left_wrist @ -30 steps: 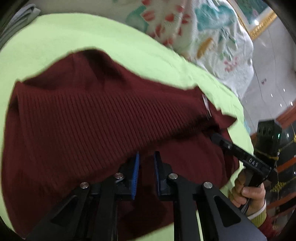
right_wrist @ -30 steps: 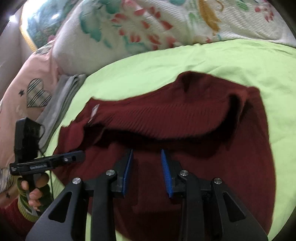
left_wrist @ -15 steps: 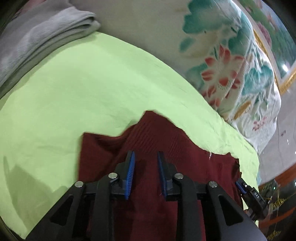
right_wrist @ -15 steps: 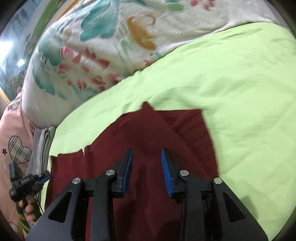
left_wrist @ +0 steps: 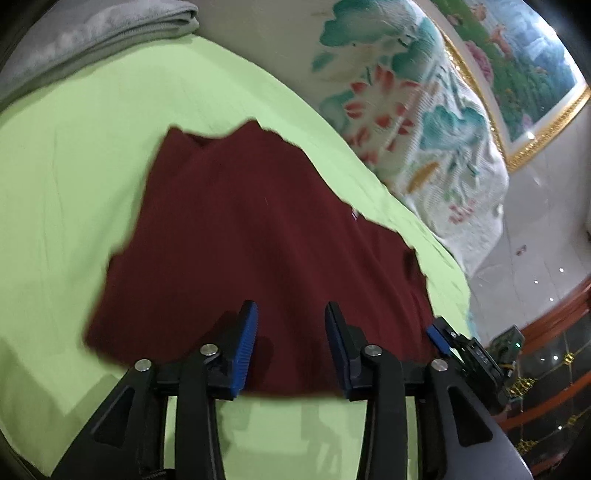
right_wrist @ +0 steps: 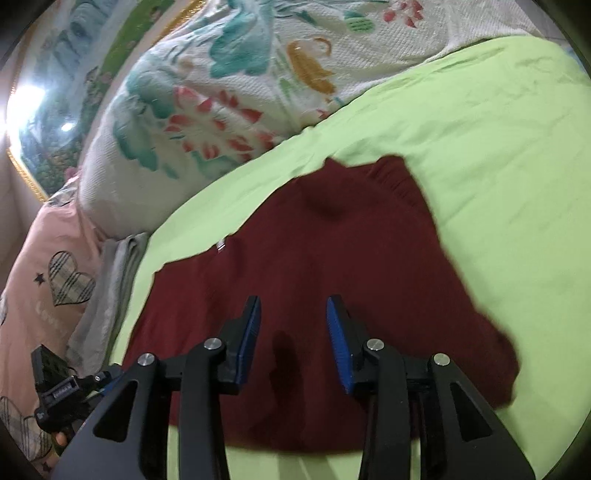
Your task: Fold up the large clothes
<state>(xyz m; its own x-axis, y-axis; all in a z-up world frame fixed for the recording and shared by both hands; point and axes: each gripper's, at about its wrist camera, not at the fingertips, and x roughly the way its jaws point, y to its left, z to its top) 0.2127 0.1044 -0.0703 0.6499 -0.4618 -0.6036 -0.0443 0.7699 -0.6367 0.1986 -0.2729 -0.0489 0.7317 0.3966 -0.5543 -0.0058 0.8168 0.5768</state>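
A dark red ribbed sweater (left_wrist: 258, 236) lies folded and flat on the lime green sheet (left_wrist: 74, 155); it also shows in the right wrist view (right_wrist: 332, 258). My left gripper (left_wrist: 290, 332) is open and empty above the sweater's near edge. My right gripper (right_wrist: 293, 328) is open and empty above the sweater's near part. In the left wrist view the right gripper (left_wrist: 465, 354) shows at the sweater's right corner. In the right wrist view the left gripper (right_wrist: 62, 391) shows at the lower left.
A white floral quilt (right_wrist: 240, 85) is bunched at the far side of the bed. Folded grey cloth (left_wrist: 92, 33) lies at the left. A pink heart-print pillow (right_wrist: 48, 280) is beside it. A framed picture (left_wrist: 524, 66) and tiled floor (left_wrist: 535, 243) are to the right.
Both grippers have opened wider and let go of the sweater. The sweater's upper layer has been carried over and now lies flat. Both grippers have drawn back toward the near edge.
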